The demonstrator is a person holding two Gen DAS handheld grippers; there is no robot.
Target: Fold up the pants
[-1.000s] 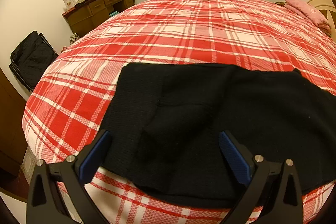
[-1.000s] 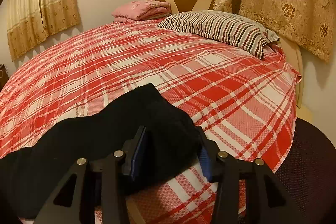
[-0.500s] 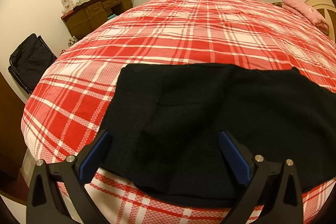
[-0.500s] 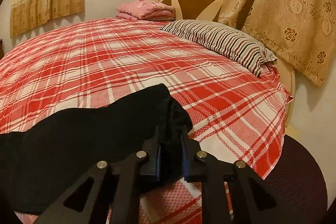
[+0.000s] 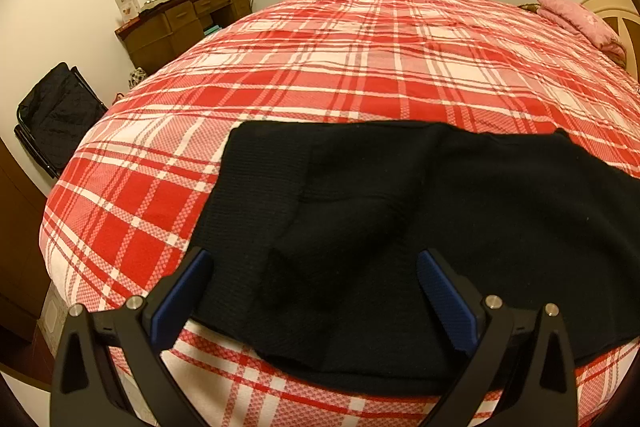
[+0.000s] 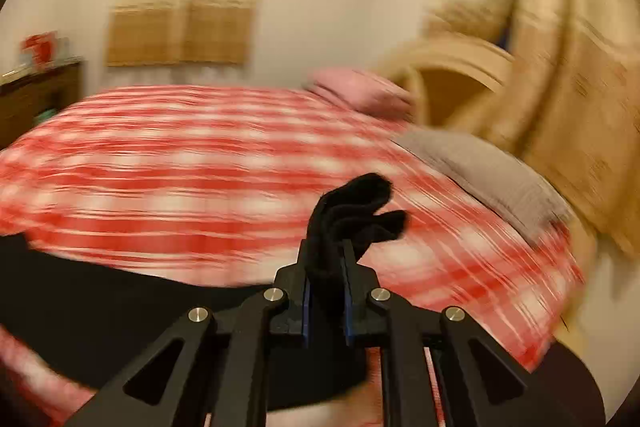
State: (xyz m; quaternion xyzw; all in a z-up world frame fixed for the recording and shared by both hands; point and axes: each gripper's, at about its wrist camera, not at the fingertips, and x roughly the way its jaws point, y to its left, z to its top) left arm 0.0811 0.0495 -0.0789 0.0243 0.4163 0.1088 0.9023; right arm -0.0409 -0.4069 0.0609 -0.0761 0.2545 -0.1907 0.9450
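Black pants (image 5: 400, 227) lie flat near the front edge of a bed with a red and white plaid cover (image 5: 360, 59). My left gripper (image 5: 316, 287) hovers open just above their near left part, blue pads wide apart and nothing pinched. In the blurred right wrist view my right gripper (image 6: 326, 259) is shut on a bunched end of the black pants (image 6: 352, 211), which sticks up out of the pads. That end is lifted off the bed, and the rest of the fabric trails down to the left.
A brown desk (image 5: 180, 23) with boxes stands at the far left, and a black chair (image 5: 56, 115) sits by the wall. A folded pink blanket (image 5: 576, 23) lies beside the cream headboard (image 6: 452, 75). A striped pillow (image 6: 488, 179) is at the right, with gold curtains (image 6: 560, 67) behind.
My right gripper closed on the end of the pants, then lifted and swung it leftward, rolling as it went. The left gripper and the pants under it stayed put.
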